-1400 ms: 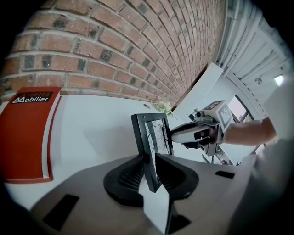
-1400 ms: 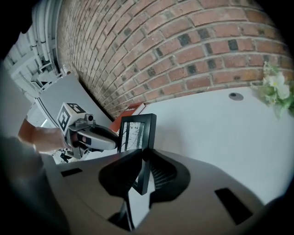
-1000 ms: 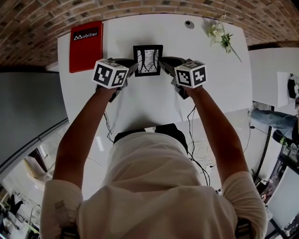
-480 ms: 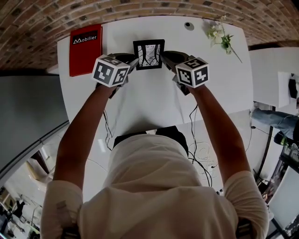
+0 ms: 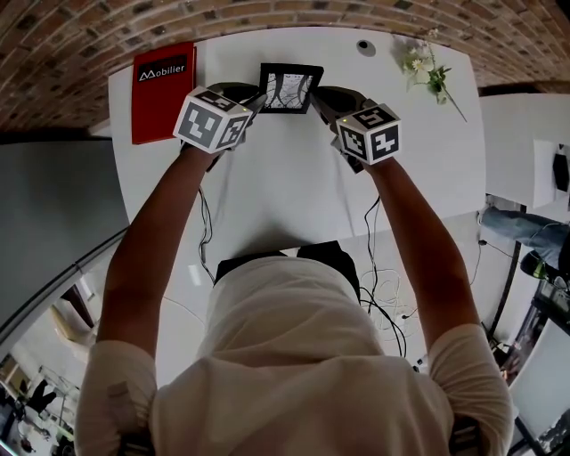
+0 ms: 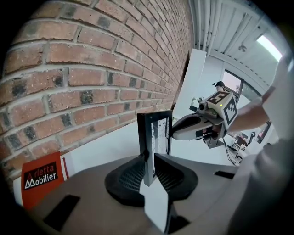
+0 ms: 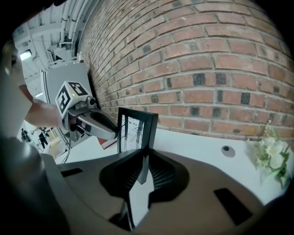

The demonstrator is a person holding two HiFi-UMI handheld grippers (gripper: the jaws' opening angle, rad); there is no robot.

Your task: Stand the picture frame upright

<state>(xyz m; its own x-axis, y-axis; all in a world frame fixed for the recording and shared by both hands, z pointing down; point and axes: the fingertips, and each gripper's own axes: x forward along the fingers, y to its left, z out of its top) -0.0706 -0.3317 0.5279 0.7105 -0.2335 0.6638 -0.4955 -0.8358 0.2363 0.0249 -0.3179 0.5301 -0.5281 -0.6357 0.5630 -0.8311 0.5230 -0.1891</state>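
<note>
Seen from above: brick wall (image 5: 267, 18) behind a white table (image 5: 294, 187), with a red booklet (image 5: 163, 89) at far left and a flower sprig (image 5: 426, 69) at far right. At the table's far middle, close to the wall, a black picture frame (image 5: 289, 87), long axis near vertical, face towards the person, pinched from both sides. Left gripper (image 5: 256, 100) closing on the frame's left edge, pads against it. Right gripper (image 5: 318, 98) clamped narrowly on the right edge. Frame directly between the two, neither hand nearer. Contact between bottom edge and table not discernible. Probably next, judging by the upright pose: straight down, then release.
</note>
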